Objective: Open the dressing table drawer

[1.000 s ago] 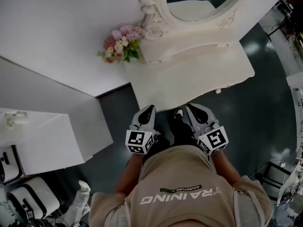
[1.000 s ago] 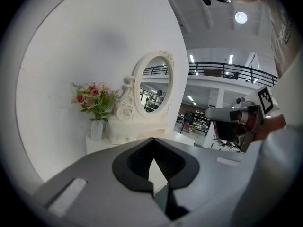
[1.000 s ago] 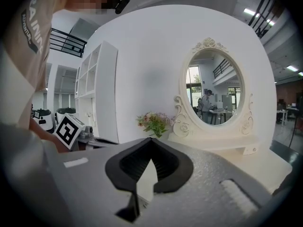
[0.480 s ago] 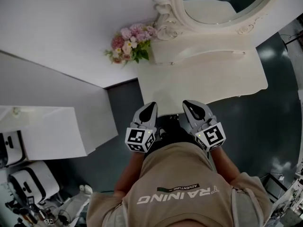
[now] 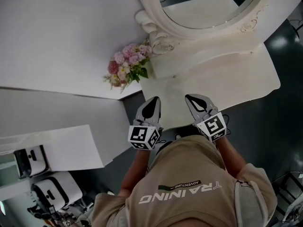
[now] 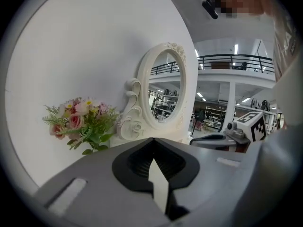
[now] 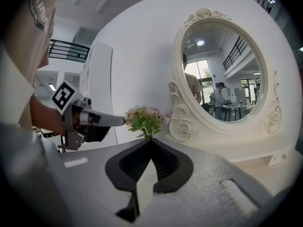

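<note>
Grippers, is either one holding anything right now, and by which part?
Nothing is held. The left gripper and the right gripper both have their jaws closed together with nothing between them, near the front edge of the dressing table.

Cream dressing table (image 5: 236, 86), its small knobbed drawer (image 5: 208, 64) fully shut.

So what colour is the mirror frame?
The mirror frame is cream white, clearest in the right gripper view.
</note>
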`<action>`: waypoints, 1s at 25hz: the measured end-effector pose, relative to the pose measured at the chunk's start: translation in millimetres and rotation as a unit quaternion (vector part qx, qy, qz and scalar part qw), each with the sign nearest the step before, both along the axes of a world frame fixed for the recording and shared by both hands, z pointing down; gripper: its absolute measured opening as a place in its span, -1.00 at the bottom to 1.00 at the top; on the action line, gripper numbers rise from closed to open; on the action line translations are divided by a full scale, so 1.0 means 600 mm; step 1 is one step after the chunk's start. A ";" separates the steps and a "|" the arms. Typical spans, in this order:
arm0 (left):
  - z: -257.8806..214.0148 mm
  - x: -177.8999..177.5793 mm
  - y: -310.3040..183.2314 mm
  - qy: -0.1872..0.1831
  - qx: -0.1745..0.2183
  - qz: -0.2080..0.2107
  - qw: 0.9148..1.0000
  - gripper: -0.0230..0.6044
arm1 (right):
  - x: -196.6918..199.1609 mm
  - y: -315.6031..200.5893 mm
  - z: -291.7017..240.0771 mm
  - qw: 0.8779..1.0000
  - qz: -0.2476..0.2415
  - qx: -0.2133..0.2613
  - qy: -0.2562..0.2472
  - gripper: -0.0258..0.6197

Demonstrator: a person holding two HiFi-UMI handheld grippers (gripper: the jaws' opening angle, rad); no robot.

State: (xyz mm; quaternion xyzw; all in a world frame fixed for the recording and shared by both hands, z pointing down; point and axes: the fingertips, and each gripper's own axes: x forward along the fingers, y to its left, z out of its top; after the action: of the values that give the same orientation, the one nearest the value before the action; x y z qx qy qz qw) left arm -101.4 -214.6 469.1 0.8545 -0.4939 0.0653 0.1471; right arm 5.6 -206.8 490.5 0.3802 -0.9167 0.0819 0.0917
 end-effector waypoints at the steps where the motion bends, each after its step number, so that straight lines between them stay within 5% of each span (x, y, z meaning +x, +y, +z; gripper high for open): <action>1: 0.000 0.002 -0.013 0.000 0.001 -0.002 1.000 -0.87 | 0.004 -0.012 0.008 1.000 -0.001 -0.001 0.008 -0.92; 14: 0.030 0.028 -0.092 0.010 -0.023 -0.032 0.999 -0.87 | 0.010 -0.128 0.128 0.996 -0.003 -0.063 0.068 -0.91; 25: 0.043 0.004 -0.088 0.008 -0.031 -0.062 0.998 -0.86 | -0.008 -0.197 0.228 0.987 0.095 -0.108 0.078 -0.91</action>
State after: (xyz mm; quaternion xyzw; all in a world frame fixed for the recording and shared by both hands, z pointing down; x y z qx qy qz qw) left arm -98.7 -267.4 495.0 0.8178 -0.5424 0.0648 0.1814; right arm 1.0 -324.9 627.2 0.4585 -0.8523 0.1586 0.1953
